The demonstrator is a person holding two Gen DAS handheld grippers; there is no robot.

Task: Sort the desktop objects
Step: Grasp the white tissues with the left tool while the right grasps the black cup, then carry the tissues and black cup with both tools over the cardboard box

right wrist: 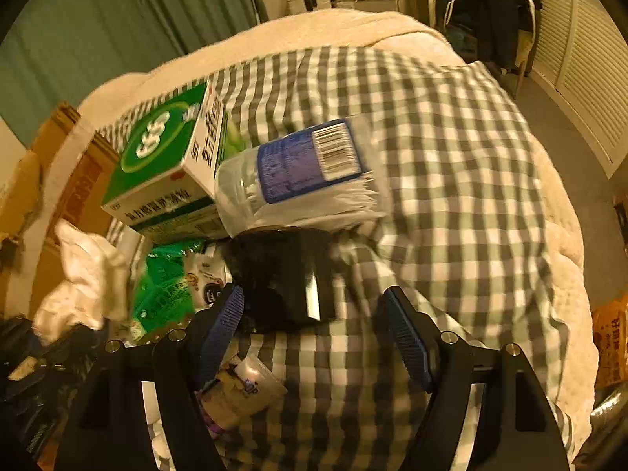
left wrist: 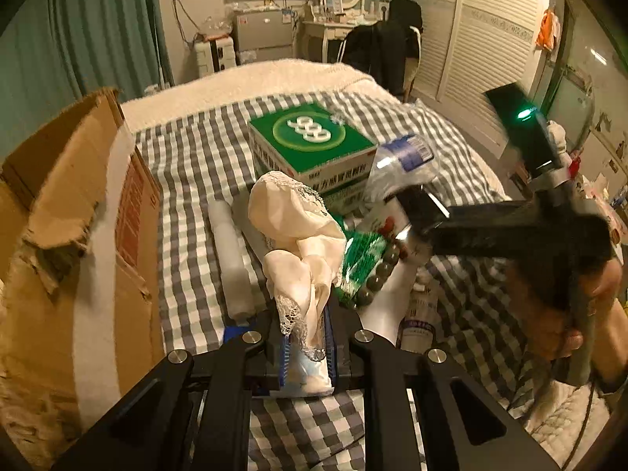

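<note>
My left gripper [left wrist: 308, 337] is shut on a cream lace-edged cloth [left wrist: 302, 243], which stands up between its blue pads above the checked bedcover [left wrist: 188, 196]. The same cloth [right wrist: 86, 274] shows at the left of the right wrist view. My right gripper [right wrist: 314, 325] is open over a black box [right wrist: 282, 274] that sits just ahead of its fingers, closer to the left pad [right wrist: 223, 325]. A crushed clear bottle with a blue label [right wrist: 306, 172] lies behind the black box, against a green and white carton [right wrist: 157, 157]. In the left wrist view a hand [left wrist: 581, 314] holds the right gripper [left wrist: 428, 212] at the right.
A torn cardboard box [left wrist: 59, 235] stands open at the left. On the cover lie a white roll [left wrist: 231, 259], a green packet [left wrist: 361, 259], a string of dark beads [left wrist: 376, 278] and a small labelled bottle [right wrist: 243, 388]. The bedcover's right half [right wrist: 451, 196] carries no objects.
</note>
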